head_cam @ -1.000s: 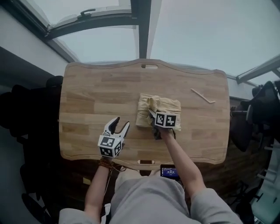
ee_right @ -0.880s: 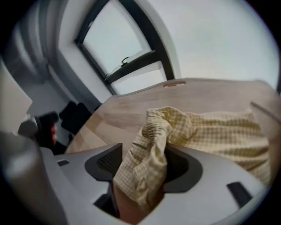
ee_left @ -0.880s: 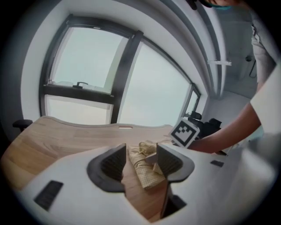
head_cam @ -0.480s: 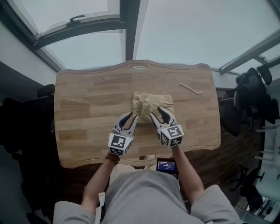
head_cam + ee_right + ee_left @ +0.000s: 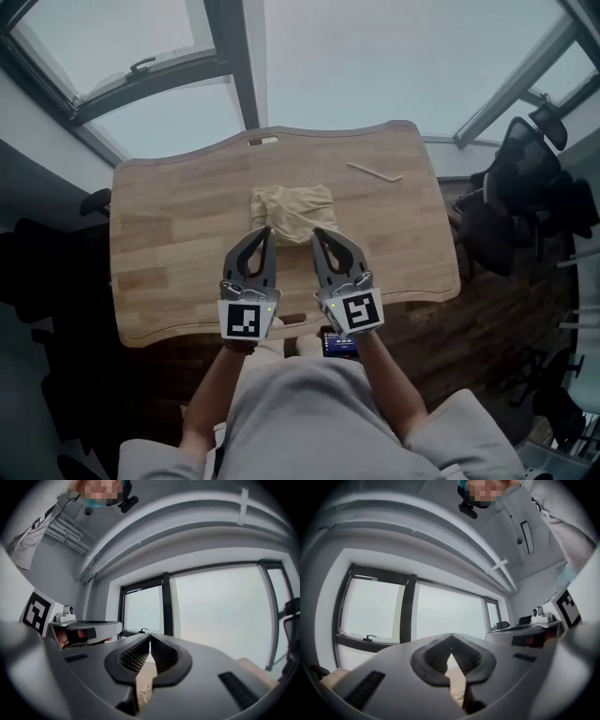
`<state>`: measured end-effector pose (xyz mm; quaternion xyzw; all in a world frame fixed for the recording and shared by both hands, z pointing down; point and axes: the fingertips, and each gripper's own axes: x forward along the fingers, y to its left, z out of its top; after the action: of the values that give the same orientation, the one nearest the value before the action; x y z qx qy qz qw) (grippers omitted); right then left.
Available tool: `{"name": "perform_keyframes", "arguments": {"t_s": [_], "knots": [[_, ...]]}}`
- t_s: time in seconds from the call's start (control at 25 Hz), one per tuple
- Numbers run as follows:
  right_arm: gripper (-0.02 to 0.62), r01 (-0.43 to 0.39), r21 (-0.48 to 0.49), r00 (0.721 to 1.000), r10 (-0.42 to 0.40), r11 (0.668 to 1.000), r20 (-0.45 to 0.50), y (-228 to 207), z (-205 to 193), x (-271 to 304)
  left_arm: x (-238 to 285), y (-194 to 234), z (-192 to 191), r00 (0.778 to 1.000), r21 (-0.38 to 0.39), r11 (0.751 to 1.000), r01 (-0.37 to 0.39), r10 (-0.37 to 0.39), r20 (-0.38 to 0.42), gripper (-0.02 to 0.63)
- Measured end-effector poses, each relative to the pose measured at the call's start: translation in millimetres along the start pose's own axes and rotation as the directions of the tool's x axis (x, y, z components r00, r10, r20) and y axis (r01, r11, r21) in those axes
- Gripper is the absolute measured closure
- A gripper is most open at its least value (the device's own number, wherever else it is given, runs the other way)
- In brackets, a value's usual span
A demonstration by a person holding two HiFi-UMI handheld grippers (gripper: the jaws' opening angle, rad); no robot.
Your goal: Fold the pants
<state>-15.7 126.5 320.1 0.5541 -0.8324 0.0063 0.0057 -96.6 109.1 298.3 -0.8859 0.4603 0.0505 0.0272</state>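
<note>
wooden table [image 5: 169, 244]: folded pants [image 5: 292, 210], thin stick [image 5: 374, 172].

Pants [image 5: 292, 202] partly covered.
Left tool [image 5: 265, 232] and right tool [image 5: 317, 232] hide their near edge; a thin bent object [image 5: 375, 172] is too small to name.

A light wooden table [image 5: 159, 234] with wavy edges fills the middle of the head view. It has a small slot [image 5: 262, 141] cut near its far edge, at 12 o'clock. Past the table, from 10 to 2 o'clock, big windows [image 5: 375, 66] let in pale grey daylight. Dark frame bars [image 5: 230, 56] split the glass, and a black handle [image 5: 141, 66] sits on the frame at 11 o'clock. Black chairs [image 5: 525, 178] stand at 3 o'clock, and another dark chair [image 5: 94, 202] stands at 9 o'clock. The floor [image 5: 469, 328] is dark brown wood. In the left gripper view the ceiling [image 5: 501, 522] is white, with a long lamp [image 5: 526, 536] at 1 o'clock.
</note>
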Motion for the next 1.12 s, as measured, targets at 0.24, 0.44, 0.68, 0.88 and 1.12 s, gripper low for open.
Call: {"name": "perform_keyframes", "arguments": {"t_s": [0.24, 0.44, 0.68, 0.88, 1.12], "knots": [[0.594, -0.043, 0.034, 0.998, 0.045, 0.998, -0.051, 13.4, -15.1, -42.0, -38.6, -46.8, -8.7, 0.999, 0.020, 0.999, -0.046, 0.046, -0.021, 0.600], [0.594, -0.031, 0.006, 0.996, 0.031, 1.000, -0.081, 28.0, -19.5, -51.9, -53.7, -56.0, -22.4, 0.998, 0.039, 0.998, -0.039, 0.041, -0.049, 0.600], [0.594, -0.025, 0.007, 0.995, 0.025, 1.000, -0.098, 38.6, -20.8, -46.9, -58.5, -39.5, -22.0, 0.997, 0.039, 0.998, -0.054, 0.056, -0.053, 0.600], [0.594, -0.014, 0.008, 0.993, 0.015, 1.000, -0.117, 43.7, -26.4, -34.0, -60.7, -23.0, -27.6, 0.996, 0.021, 0.999, -0.045, 0.046, -0.078, 0.600], [0.594, 0.013, 0.011, 0.989, -0.011, 1.000, -0.144, 43.5, -29.9, -21.3, -62.6, -5.7, -28.3, 0.997, 0.020, 0.999, -0.030, 0.032, -0.075, 0.600]]}}
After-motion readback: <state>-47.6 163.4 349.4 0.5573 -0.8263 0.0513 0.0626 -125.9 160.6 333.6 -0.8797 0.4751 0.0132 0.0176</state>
